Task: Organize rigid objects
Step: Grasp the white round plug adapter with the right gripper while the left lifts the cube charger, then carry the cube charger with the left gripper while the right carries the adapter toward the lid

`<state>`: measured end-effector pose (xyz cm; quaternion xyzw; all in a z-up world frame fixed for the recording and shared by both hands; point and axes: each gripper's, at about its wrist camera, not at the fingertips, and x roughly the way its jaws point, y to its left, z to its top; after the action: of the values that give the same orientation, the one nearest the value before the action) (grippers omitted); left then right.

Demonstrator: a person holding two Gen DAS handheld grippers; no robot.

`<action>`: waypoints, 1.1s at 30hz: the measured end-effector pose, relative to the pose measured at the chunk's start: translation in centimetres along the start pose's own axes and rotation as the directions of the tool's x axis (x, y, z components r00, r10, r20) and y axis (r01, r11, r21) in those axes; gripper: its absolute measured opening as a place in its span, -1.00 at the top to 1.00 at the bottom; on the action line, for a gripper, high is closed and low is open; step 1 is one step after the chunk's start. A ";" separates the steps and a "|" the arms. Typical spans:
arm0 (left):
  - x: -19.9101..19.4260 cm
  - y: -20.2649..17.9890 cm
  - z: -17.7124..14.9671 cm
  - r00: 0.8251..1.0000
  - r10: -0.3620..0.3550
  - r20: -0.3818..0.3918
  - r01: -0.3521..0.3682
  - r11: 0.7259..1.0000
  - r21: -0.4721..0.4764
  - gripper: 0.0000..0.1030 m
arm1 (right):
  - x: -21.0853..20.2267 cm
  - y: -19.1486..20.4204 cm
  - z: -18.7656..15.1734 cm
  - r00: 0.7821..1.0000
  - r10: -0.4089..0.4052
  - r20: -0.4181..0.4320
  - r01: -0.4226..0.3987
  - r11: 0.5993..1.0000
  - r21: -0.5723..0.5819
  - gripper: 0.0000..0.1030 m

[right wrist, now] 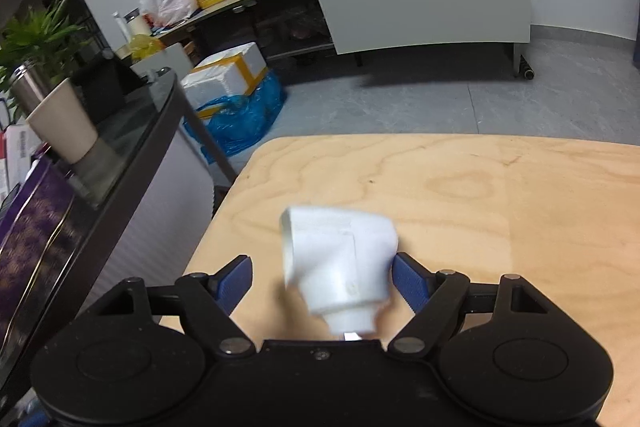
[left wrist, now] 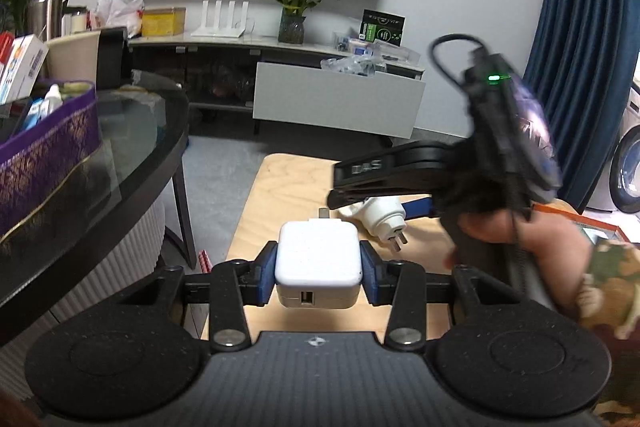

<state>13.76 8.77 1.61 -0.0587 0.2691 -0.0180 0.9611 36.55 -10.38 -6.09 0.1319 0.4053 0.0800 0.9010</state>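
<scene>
My left gripper (left wrist: 319, 263) is shut on a white square USB charger (left wrist: 318, 257), its blue pads pressing both sides, held above the light wooden table (left wrist: 280, 183). Its USB port faces me and a prong points away. A white round-nosed plug adapter (right wrist: 340, 263) lies between the blue pads of my right gripper (right wrist: 322, 281). The jaws stand wider than the adapter, which is blurred and touches only the right pad. In the left wrist view the right gripper (left wrist: 352, 199) sits over the same adapter (left wrist: 380, 219), just beyond the charger.
A black glass table (left wrist: 132, 147) stands at the left with a purple box (left wrist: 44, 147) and a beige cup (right wrist: 64, 123). A TV cabinet (right wrist: 424, 11) is across the grey floor. Foam boxes and a blue bag (right wrist: 236, 111) sit on the floor.
</scene>
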 end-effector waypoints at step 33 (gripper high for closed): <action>-7.5 -8.0 -1.6 0.978 -0.208 0.028 0.207 0.977 0.048 0.18 | -27.6 -2.5 -10.7 0.934 -0.195 0.298 0.208 0.978 -0.010 -0.22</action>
<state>6.51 1.11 5.05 -0.0650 0.2452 -0.1234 0.9594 10.38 -17.81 5.94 0.0815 0.2760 -0.0250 0.9574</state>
